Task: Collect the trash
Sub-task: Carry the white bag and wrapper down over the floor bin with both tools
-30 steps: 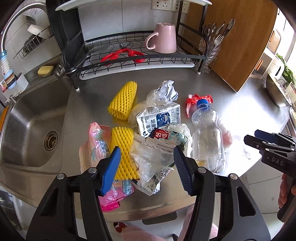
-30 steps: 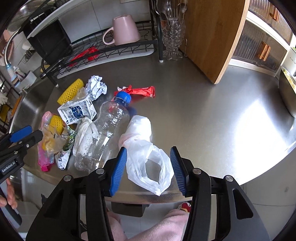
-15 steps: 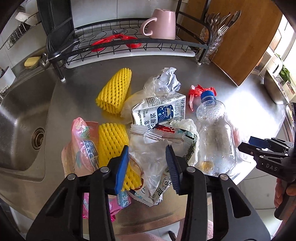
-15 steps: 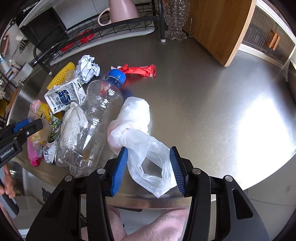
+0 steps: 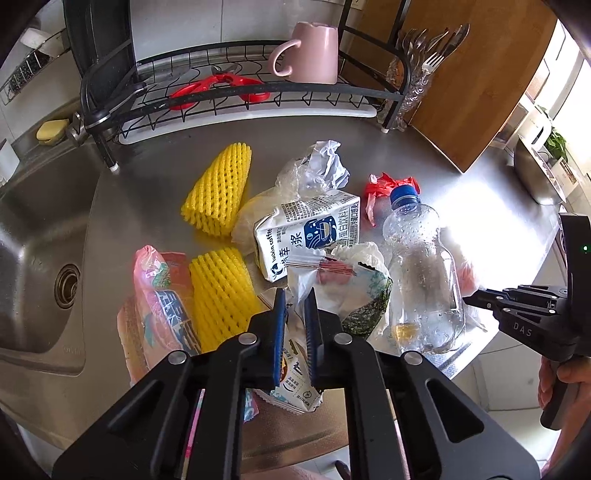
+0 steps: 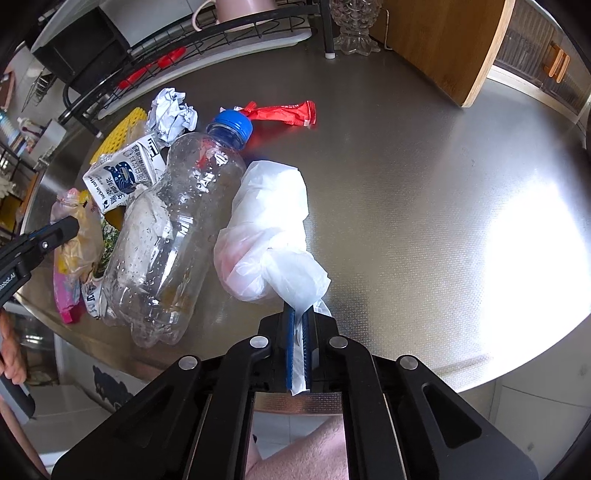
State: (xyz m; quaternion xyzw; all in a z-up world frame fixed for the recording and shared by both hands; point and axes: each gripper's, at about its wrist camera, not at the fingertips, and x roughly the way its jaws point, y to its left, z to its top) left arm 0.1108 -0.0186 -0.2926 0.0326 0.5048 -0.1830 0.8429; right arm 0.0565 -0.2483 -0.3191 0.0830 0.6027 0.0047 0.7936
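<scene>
Trash lies on a steel counter [image 6: 424, 192]. My left gripper [image 5: 294, 306] is shut on a clear plastic wrapper [image 5: 325, 291] at the near edge of the pile. My right gripper [image 6: 298, 317] is shut on the end of a white plastic bag [image 6: 269, 221]. A clear bottle with a blue cap [image 6: 177, 229] lies left of the bag; it also shows in the left wrist view [image 5: 421, 266]. A milk carton [image 5: 306, 232], two yellow foam nets [image 5: 218, 188], a pink packet [image 5: 155, 306], crumpled paper [image 5: 325, 162] and a red wrapper [image 6: 288, 112] lie around.
A sink [image 5: 33, 266] is at the left. A black dish rack [image 5: 236, 92] with a pink mug [image 5: 310, 51] and red scissors stands at the back. A wooden board [image 6: 443, 44] leans at the back right, beside a glass cutlery holder [image 6: 351, 29].
Both grippers have closed: the left onto the clear wrapper, the right onto the white bag's end. Both moved forward and lower toward the counter.
</scene>
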